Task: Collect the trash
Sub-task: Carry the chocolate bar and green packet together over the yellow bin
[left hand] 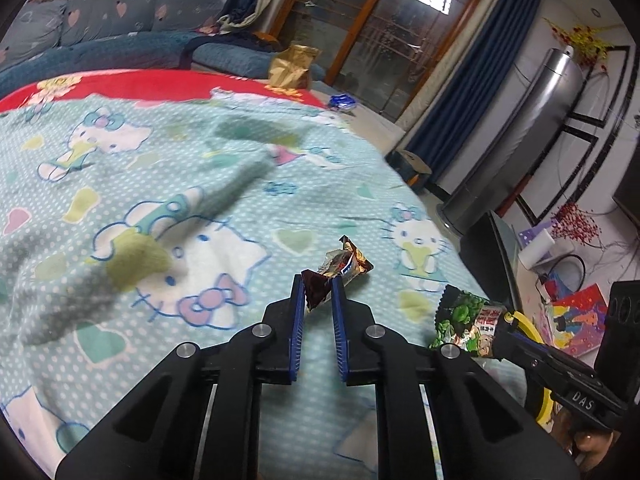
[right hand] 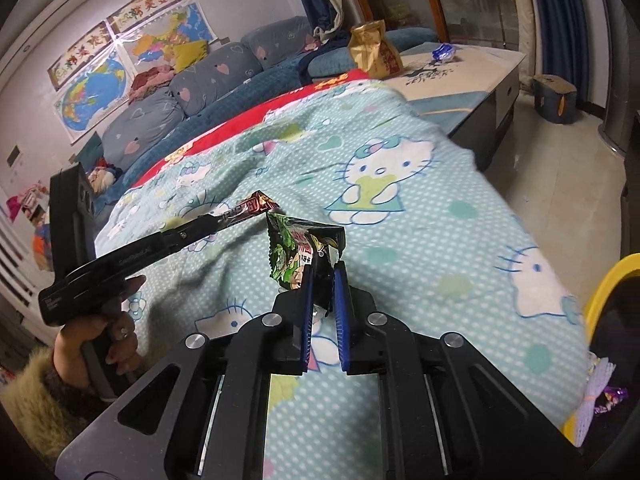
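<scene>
a dark brown and gold candy wrapper (left hand: 338, 270) was clamped between the blue-padded fingers of the left gripper (left hand: 319, 294), its crumpled end sticking out past the fingertips and lifted above the blanket (left hand: 168, 184), toward the blanket's right edge in the left wrist view. from the right wrist view the same wrapper (right hand: 256, 206) was seen pinched at the tip of the left gripper (right hand: 228, 220), which was gripped by the person's left hand (right hand: 108, 320) in a furry sleeve. a green snack packet (right hand: 298, 254) was grasped by the right gripper (right hand: 322, 286), the packet's lower black corner caught between the pads and its printed face raised just beside the candy wrapper; whether the two touched could not be told. in the left wrist view the green packet (left hand: 466, 324) was seen at the end of the right gripper (left hand: 500, 330), near the blanket's right edge. the blanket, pale blue with white dots and cartoon cats, was spread over a bed with a red cover (left hand: 160, 80) showing at its far edge. a gold paper bag (right hand: 374, 50) and a small blue wrapper (right hand: 443, 52) were stood on a low table (right hand: 480, 76) beyond the blanket's far corner. a yellow-rimmed bin (right hand: 604, 284) was seen at the right edge of the right wrist view, with a purple wrapper (right hand: 610, 398) beside white netting in it. a grey sofa (right hand: 168, 108) and wall maps (right hand: 132, 60) were placed behind the bed
</scene>
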Demonstrator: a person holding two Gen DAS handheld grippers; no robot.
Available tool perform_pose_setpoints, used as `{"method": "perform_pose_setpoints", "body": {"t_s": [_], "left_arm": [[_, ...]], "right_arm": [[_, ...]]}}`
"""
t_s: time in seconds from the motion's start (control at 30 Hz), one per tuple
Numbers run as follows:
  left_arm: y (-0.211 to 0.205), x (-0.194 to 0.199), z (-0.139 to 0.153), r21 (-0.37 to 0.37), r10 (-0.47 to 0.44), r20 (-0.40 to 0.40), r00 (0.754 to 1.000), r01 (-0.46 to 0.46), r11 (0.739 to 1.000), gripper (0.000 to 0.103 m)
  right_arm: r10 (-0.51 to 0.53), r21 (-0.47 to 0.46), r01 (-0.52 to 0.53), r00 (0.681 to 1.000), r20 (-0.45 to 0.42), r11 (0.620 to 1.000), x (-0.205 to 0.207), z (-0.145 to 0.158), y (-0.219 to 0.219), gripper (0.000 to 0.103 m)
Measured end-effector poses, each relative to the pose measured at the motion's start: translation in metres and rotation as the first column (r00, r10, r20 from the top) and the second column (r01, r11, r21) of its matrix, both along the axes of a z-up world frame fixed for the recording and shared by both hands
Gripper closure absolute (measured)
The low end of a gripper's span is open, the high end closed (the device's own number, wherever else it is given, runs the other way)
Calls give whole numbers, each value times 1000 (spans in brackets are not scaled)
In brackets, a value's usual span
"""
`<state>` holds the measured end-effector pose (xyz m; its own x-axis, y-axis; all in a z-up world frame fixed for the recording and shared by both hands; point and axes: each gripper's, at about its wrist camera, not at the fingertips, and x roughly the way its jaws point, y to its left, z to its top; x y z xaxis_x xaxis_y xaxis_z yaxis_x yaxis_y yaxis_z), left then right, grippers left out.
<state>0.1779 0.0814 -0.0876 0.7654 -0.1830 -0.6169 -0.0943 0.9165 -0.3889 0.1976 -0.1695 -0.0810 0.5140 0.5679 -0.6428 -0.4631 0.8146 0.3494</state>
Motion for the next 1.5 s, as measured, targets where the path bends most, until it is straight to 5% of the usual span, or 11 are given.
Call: {"method": "perform_pose_setpoints", "body": {"t_s": [0.77,1.5], "left_arm": [[-83,-19,41,56,-183,96,978,178,982,90],[-152,-19,53,108,-351,122,928,340,934,91]], "right_arm": [[-194,-25,196,979,59,980,-14,20,-102,97],[-426,-33,428,903,47,903,-30,18,-194,97]]}}
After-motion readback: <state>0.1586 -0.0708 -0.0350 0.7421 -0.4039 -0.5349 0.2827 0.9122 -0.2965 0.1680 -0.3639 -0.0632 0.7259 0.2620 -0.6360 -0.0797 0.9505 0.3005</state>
